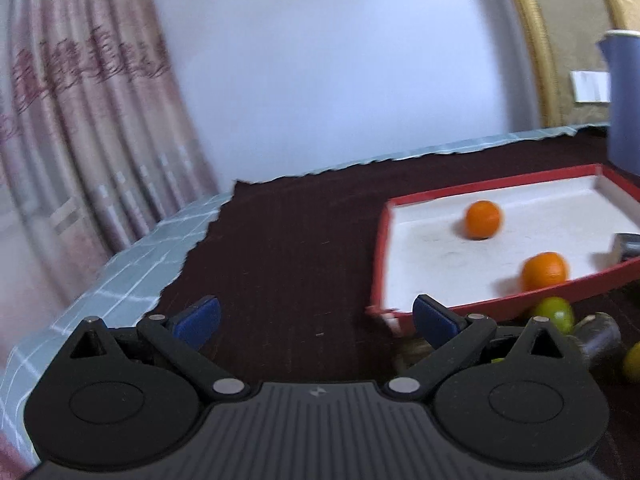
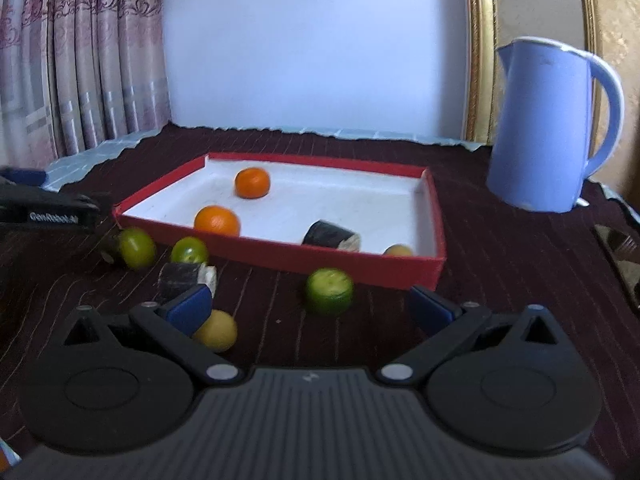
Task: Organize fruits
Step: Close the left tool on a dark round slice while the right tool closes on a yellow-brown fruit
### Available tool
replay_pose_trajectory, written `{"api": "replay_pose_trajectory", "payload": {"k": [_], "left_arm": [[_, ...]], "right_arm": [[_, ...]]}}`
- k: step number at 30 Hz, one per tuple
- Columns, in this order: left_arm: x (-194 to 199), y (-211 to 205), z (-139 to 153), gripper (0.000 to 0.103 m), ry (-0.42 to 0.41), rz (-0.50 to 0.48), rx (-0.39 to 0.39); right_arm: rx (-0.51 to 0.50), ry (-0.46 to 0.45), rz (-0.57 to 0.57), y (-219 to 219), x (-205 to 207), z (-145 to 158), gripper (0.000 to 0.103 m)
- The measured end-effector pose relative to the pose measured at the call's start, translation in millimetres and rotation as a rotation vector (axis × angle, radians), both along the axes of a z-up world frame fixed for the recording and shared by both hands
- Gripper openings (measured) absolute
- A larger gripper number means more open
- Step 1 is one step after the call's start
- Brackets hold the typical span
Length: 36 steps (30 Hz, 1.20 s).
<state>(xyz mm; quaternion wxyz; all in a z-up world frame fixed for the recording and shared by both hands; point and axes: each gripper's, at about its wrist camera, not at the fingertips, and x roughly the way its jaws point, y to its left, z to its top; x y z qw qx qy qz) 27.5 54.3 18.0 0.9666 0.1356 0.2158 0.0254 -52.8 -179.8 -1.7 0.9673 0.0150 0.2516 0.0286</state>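
A red tray [image 2: 280, 258] with a white floor holds two oranges [image 2: 252, 183] [image 2: 217, 221], a dark roll [image 2: 330, 236] and a small yellow fruit [image 2: 398, 251]. On the dark cloth in front of it lie three green fruits [image 2: 137, 248] [image 2: 189, 251] [image 2: 329, 291], a yellow fruit [image 2: 216, 330] and another dark roll [image 2: 186, 276]. My right gripper [image 2: 310, 308] is open and empty, hovering just before the rightmost green fruit. My left gripper [image 1: 318, 316] is open and empty, left of the tray's [image 1: 384, 240] near corner; a green fruit [image 1: 554, 312] shows to its right.
A blue kettle [image 2: 548, 128] stands at the back right of the table. The left tool's black housing [image 2: 52, 210] sits left of the tray. The dark cloth [image 1: 288, 248] ends at a pale tiled table edge [image 1: 132, 268]; curtains and a wall lie behind.
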Motion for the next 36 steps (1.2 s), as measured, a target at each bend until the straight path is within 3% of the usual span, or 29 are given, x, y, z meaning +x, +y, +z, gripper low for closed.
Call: {"api": "replay_pose_trajectory", "payload": {"k": [6, 9, 11, 13, 19, 21, 25, 29, 36], "left_arm": [[17.7, 39.0, -4.0, 0.103, 0.093, -0.004, -0.21], [18.7, 34.5, -8.7, 0.103, 0.127, -0.017, -0.167], [12.9, 25.6, -11.2, 0.103, 0.105, -0.035, -0.132], [6.1, 17.4, -13.3, 0.103, 0.081, -0.06, -0.107], [17.3, 15.1, -22.3, 0.103, 0.132, -0.065, -0.13], [19.0, 18.5, -24.4, 0.103, 0.145, -0.068, -0.135], [19.1, 21.3, -24.7, 0.103, 0.148, -0.085, -0.123], [17.8, 15.0, -24.0, 0.103, 0.14, -0.111, -0.073], [11.9, -0.3, -25.3, 0.103, 0.156, -0.222, -0.066]], "right_arm": [[-0.068, 0.006, 0.057, 17.7, -3.5, -3.0, 0.103], [-0.075, 0.015, 0.082, 22.3, -4.0, -2.2, 0.102], [-0.074, 0.029, 0.087, 23.0, -2.5, -3.2, 0.101], [-0.057, 0.055, 0.091, 22.1, 1.5, -5.9, 0.091], [-0.076, 0.101, 0.121, 28.8, 9.2, -10.6, 0.081], [-0.071, 0.117, 0.143, 31.9, 12.6, -10.8, 0.066], [-0.091, 0.13, 0.176, 40.4, 17.4, -10.4, 0.051], [-0.08, 0.129, 0.206, 44.1, 17.4, -9.3, 0.029], [-0.07, 0.122, 0.218, 41.7, 13.5, -8.9, 0.027]]}}
